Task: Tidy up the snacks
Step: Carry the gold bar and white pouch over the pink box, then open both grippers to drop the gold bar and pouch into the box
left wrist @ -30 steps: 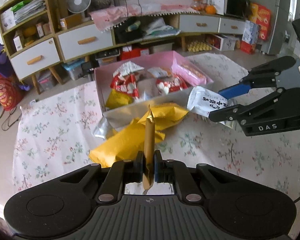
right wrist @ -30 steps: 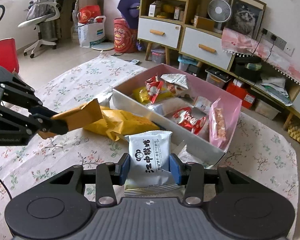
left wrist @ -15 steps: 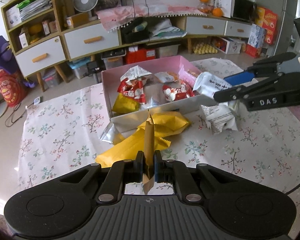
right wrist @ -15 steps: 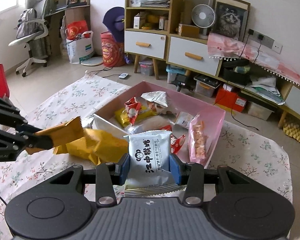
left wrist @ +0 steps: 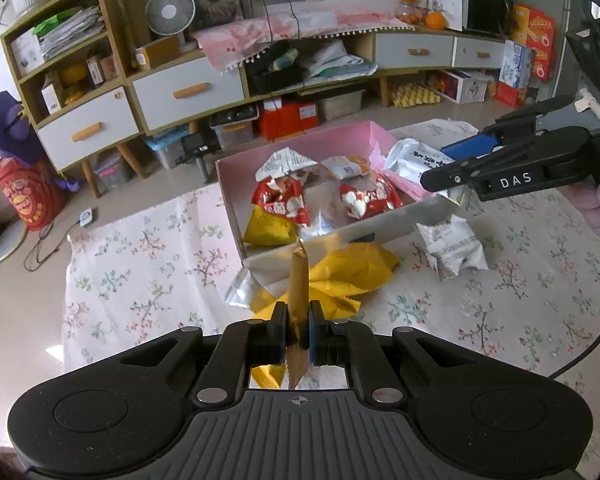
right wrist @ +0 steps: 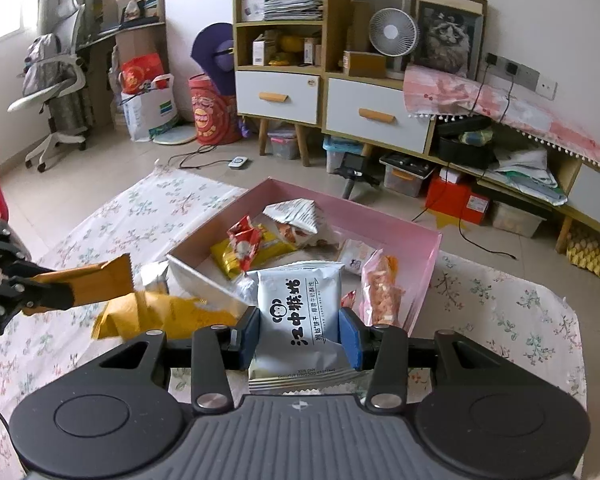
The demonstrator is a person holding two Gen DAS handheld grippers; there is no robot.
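My left gripper (left wrist: 299,332) is shut on a tan-gold snack packet (left wrist: 299,292), held edge-on above the floral cloth in front of the pink box (left wrist: 296,144). The same packet shows at the left of the right wrist view (right wrist: 96,284). My right gripper (right wrist: 300,334) is shut on a white snack packet with black characters (right wrist: 306,308), held over the box's near right corner. It also shows in the left wrist view (left wrist: 416,160). The box (right wrist: 380,212) holds several red, yellow and white packets.
A yellow packet (left wrist: 352,276) and a silver wrapper (left wrist: 244,292) lie on the cloth against the box's front wall. A white packet (left wrist: 452,246) lies right of them. Cabinets (left wrist: 180,88) and storage bins stand behind the table.
Both grippers have risen and moved toward the box with their packets. The right gripper's white packet is now over the box's right end.
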